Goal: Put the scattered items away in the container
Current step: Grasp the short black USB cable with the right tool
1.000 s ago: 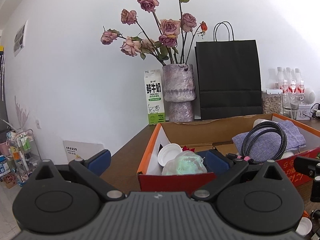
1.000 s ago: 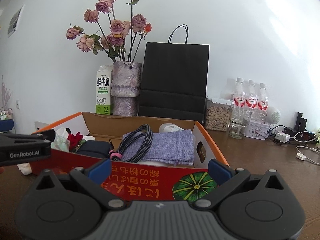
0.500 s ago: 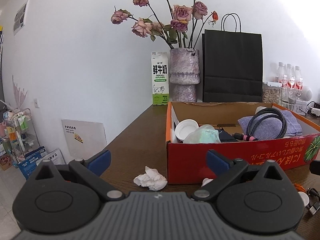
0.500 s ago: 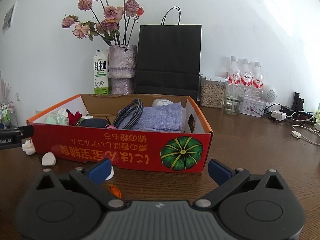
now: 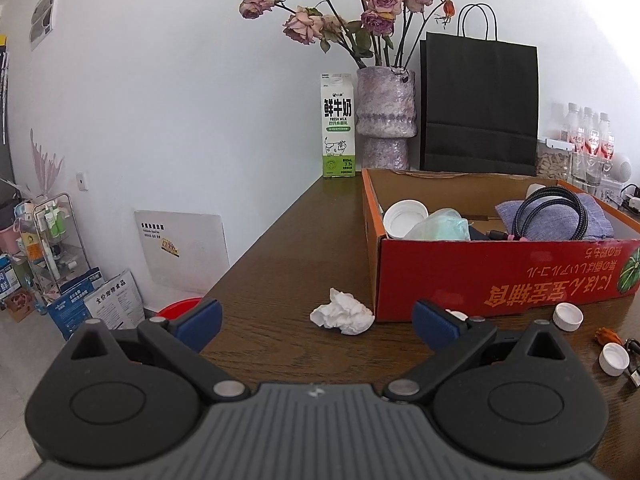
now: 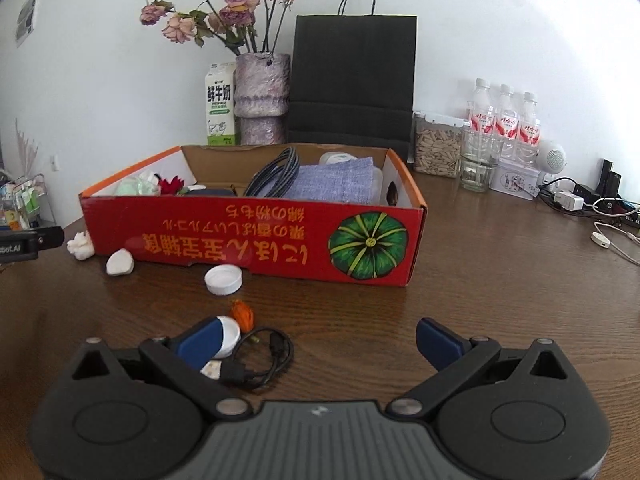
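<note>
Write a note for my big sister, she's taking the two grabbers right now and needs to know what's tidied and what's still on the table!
Left gripper: open, empty, facing the crumpled tissue.
Right gripper: open, empty, above the small black cable.
Done: the red box already holds a braided cable, a purple cloth, a white lid and a greenish bag.
Left on the table: the tissue, a white lump, two white caps, an orange dried bud and the black cable.

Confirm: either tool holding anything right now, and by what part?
Nothing held. Left tool and right tool are both open and empty.
</note>
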A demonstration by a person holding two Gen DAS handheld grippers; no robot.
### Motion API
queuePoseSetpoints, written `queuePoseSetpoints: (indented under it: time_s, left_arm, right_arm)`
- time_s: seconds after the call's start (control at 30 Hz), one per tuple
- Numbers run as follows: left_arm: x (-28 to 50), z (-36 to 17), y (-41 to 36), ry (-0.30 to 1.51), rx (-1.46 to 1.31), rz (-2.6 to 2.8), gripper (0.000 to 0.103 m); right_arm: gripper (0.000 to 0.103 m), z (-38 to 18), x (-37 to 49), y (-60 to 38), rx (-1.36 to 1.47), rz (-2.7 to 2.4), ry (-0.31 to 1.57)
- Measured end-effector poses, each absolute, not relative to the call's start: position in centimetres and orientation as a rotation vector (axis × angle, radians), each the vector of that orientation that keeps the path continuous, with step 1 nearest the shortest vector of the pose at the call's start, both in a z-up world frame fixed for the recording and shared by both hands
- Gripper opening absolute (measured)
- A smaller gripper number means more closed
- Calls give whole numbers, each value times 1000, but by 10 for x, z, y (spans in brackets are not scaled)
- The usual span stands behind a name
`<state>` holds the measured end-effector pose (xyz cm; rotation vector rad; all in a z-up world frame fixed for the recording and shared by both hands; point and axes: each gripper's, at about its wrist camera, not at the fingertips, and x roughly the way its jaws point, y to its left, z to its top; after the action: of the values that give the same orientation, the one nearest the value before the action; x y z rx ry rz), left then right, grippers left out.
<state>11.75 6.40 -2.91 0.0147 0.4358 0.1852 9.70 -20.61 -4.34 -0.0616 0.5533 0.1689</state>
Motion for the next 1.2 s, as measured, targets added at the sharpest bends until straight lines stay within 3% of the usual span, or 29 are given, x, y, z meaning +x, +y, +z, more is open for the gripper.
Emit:
queuePoseSetpoints:
  time_s: [0.17,0.3,0.47,0.53,0.63,0.9,1.2]
  left_arm:
    - [115,-31,65,465,32,174,103]
    - [116,-33,68,481,24,170,103]
    - [118,-35,68,498,23,168,103]
    - [119,-34,68,499,20,169,103]
    - [119,-35,71,504,9,172,103]
    - [120,-36,74,512,-9,176,103]
    - [129,-38,74,542,3,188,103]
  right_arm:
    - [101,-44,87,-201,-83,195,567]
    - [91,-48,92,-195,-101,212,623]
    - [90,-51,100,-187,-99,240,651]
    - [83,-52,105,-185,-92,253,659]
    - [56,-51,105,-184,-80,273,646]
    - [49,-49,99,-194,-37,248,638]
    - [47,-46,102,-207,5,204,604]
